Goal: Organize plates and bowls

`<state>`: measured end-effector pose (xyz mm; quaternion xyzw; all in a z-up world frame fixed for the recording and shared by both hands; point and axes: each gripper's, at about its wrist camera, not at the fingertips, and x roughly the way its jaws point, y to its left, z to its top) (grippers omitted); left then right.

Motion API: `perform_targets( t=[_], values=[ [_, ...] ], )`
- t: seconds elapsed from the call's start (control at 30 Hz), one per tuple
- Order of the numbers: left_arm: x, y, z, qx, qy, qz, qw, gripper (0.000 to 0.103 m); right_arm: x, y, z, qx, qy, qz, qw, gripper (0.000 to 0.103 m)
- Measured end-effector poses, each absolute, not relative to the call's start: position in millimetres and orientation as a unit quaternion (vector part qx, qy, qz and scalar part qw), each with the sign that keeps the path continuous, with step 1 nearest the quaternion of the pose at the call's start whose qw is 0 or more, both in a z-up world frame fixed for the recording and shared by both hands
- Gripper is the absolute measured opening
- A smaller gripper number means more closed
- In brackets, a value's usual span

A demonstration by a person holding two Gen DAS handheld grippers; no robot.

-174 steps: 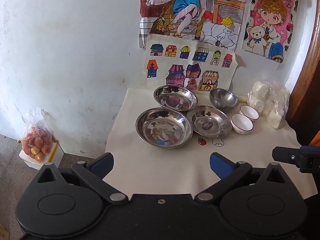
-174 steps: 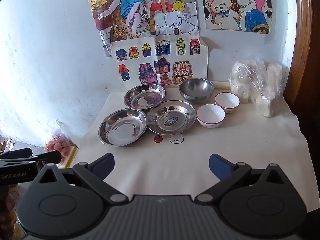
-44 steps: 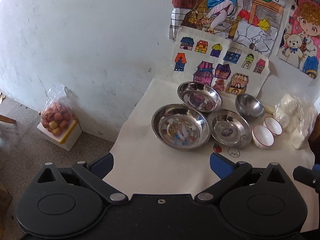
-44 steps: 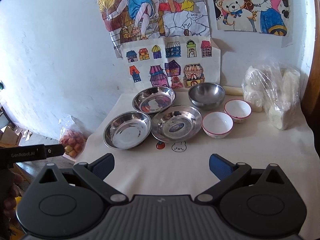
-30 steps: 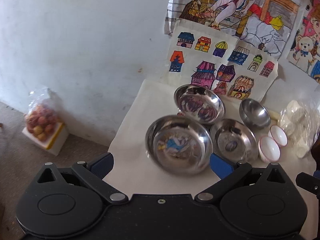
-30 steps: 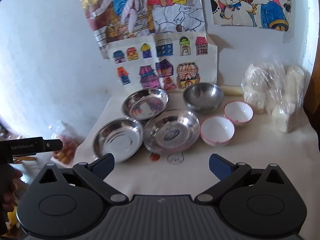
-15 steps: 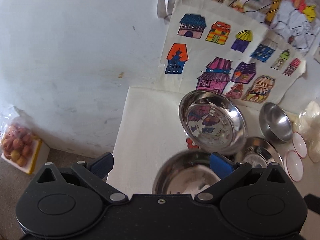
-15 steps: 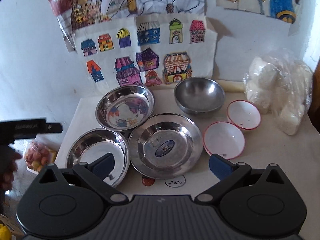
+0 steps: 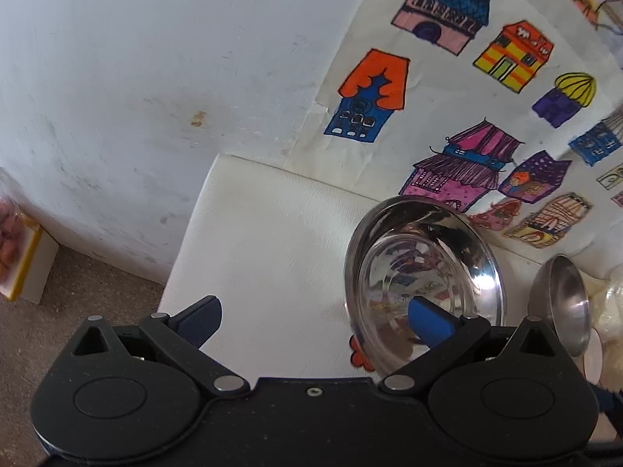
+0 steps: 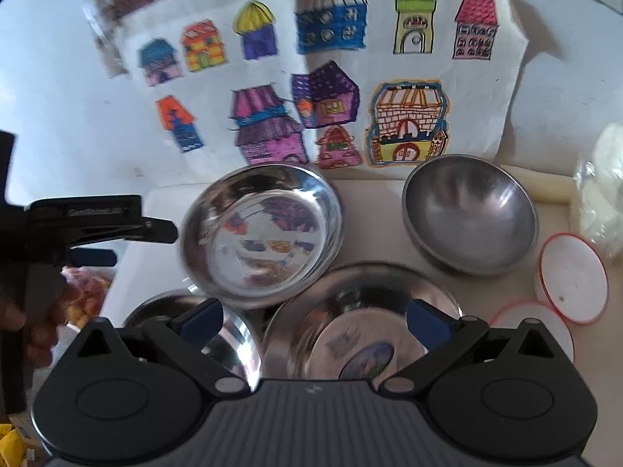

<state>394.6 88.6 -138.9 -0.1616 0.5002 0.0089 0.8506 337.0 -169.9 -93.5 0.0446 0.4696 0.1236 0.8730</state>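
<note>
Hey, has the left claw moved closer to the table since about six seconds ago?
Yes. The left claw has come forward and down toward the wall-side steel plate; the house drawings on the wall now fill far more of its view.

Steel plate (image 10: pixel 261 233): mirror-glossy metal. Deep bowl (image 10: pixel 469 214): brushed, duller metal. Bench (image 9: pixel 272 253) cover: matt white, finely textured.

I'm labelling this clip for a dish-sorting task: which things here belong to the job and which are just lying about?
Part of the job:
steel plates
steel bowl
red-rimmed white bowls

Just lying about:
house drawings
plastic bag of white lumps
bag of fruit
</note>
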Motion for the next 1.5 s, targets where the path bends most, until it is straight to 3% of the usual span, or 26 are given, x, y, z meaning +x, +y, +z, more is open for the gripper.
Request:
perform_targets(
  t=[0.1,0.23,0.47,0.63,0.73,1.13,1.27,1.4,1.5],
  values=[
    [401,84,-144,-0.155,0.502,0.009,0.851,0.099,358,-169,-102,0.048,0.471,0.114,0.874,0.097],
    [410,85,-151,-0.169,0.514,0.01,0.841,0.086,377,-170,-110,0.063,0.48,0.106,0.868,0.091],
    [418,86,-154,-0.179,0.514,0.003,0.839,0.076,396,-159,-116,0.067,0.483,0.107,0.866,0.082],
    [422,86,-161,-0.192,0.522,-0.008,0.831,0.047,408,-153,-124,0.057,0.489,0.097,0.865,0.07],
    [422,84,-163,-0.198,0.525,-0.012,0.828,0.039,412,-151,-130,0.049,0.497,0.09,0.862,0.064],
    [428,81,-166,-0.204,0.528,-0.017,0.824,0.022,422,-149,-147,0.039,0.516,0.095,0.85,0.033],
    [429,80,-168,-0.206,0.533,-0.02,0.821,0.008,424,-151,-148,0.05,0.518,0.096,0.849,0.026],
    [427,80,-167,-0.211,0.531,-0.022,0.821,0.007,424,-158,-147,0.066,0.519,0.091,0.847,0.017],
    [426,81,-165,-0.21,0.527,-0.021,0.823,0.007,421,-161,-145,0.072,0.516,0.092,0.848,0.016]
  ],
)
